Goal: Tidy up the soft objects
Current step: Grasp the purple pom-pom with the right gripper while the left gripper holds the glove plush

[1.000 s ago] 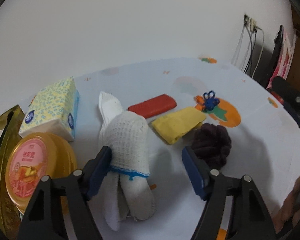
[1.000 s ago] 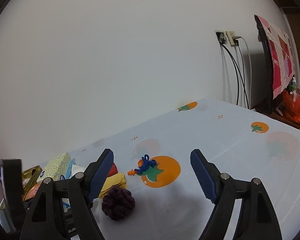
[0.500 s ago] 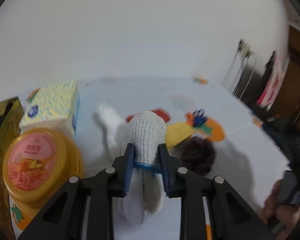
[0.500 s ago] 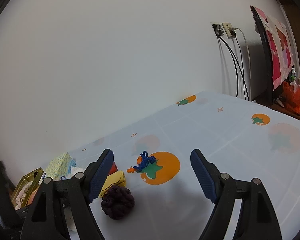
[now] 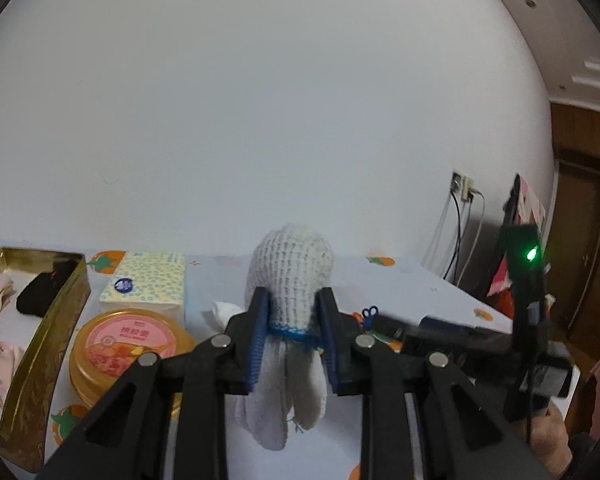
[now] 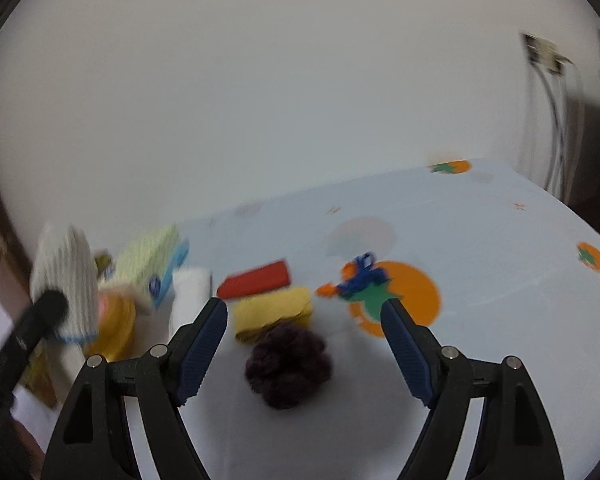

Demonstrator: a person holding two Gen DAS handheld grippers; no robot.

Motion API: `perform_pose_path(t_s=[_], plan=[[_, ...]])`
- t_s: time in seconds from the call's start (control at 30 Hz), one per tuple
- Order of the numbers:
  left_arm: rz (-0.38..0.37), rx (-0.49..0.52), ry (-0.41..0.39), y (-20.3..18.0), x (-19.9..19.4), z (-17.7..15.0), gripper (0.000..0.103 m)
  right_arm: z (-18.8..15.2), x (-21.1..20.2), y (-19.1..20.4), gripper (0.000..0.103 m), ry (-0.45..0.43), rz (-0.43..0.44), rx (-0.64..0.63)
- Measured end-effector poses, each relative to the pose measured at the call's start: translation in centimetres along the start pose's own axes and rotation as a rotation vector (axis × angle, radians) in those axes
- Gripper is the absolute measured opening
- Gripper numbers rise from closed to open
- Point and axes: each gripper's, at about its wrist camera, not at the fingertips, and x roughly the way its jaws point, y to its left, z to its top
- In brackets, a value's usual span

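Note:
My left gripper (image 5: 292, 328) is shut on a white knit glove (image 5: 290, 272) with a blue cuff and holds it up off the table; the glove also shows at the left of the right wrist view (image 6: 66, 276). My right gripper (image 6: 304, 340) is open, just above a dark purple knit ball (image 6: 290, 364). Behind the ball lie a folded yellow cloth (image 6: 274, 310), a red block (image 6: 256, 280) and a small blue and orange knot (image 6: 356, 278). A gold tin (image 5: 48, 328) at the left holds pink and black soft items.
A tissue pack (image 5: 146, 284) and a round orange-lidded tub (image 5: 120, 344) stand beside the tin. A white roll (image 6: 190, 292) lies by the tissue pack. The table has a pale cloth with orange fruit prints (image 6: 400, 300). Wall cables hang at the right (image 5: 460, 236).
My left gripper closed on the white glove and lifted it off the table. My right gripper dropped and moved in over the purple ball, still open.

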Motion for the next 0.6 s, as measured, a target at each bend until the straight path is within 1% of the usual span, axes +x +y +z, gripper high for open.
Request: perform_pose_path(t_s=[0.07, 0.1, 0.2, 0.27, 0.3, 0.33, 0.4, 0.47, 0.5, 0.6], plan=[[0.003, -0.031, 0.002, 0.4, 0.2, -0.2, 0.023, -0.1, 1.2, 0.8, 0.081, 0.065, -0.002, -0.038], [-0.001, -0.049, 0.006, 0.8, 0.3, -0.2, 0.023, -0.1, 2.1, 1.0, 0.081, 0.114, -0.01, -0.05], [-0.019, -0.079, 0.0, 1.2, -0.1, -0.4, 0.023, -0.4, 3.6, 0.7, 0.081, 0.193, -0.031, -0.039], [-0.025, -0.083, -0.003, 1.2, -0.3, -0.4, 0.023, -0.6, 4.8, -0.1, 0.064, 0.258, -0.004, -0.008], [-0.027, -0.084, -0.002, 1.2, -0.3, -0.4, 0.023, -0.8, 5.2, -0.4, 0.058, 0.279, 0.016, 0.004], [-0.028, -0.084, 0.001, 1.2, -0.3, -0.4, 0.023, -0.8, 5.0, -0.6, 0.048, 0.27, 0.031, 0.013], [-0.032, -0.087, 0.006, 1.3, -0.2, -0.4, 0.023, -1.0, 5.1, -0.6, 0.044, 0.273, 0.055, 0.02], [-0.037, -0.091, 0.014, 1.4, -0.1, -0.4, 0.023, -1.1, 4.6, -0.7, 0.04, 0.246, 0.039, 0.028], [-0.038, -0.092, 0.015, 1.5, -0.1, -0.4, 0.023, -1.1, 4.1, -0.8, 0.039, 0.22, 0.033, 0.037], [-0.043, -0.096, 0.015, 1.6, -0.1, -0.3, 0.023, -0.9, 0.8, -1.3, 0.038, 0.066, 0.066, 0.058]])
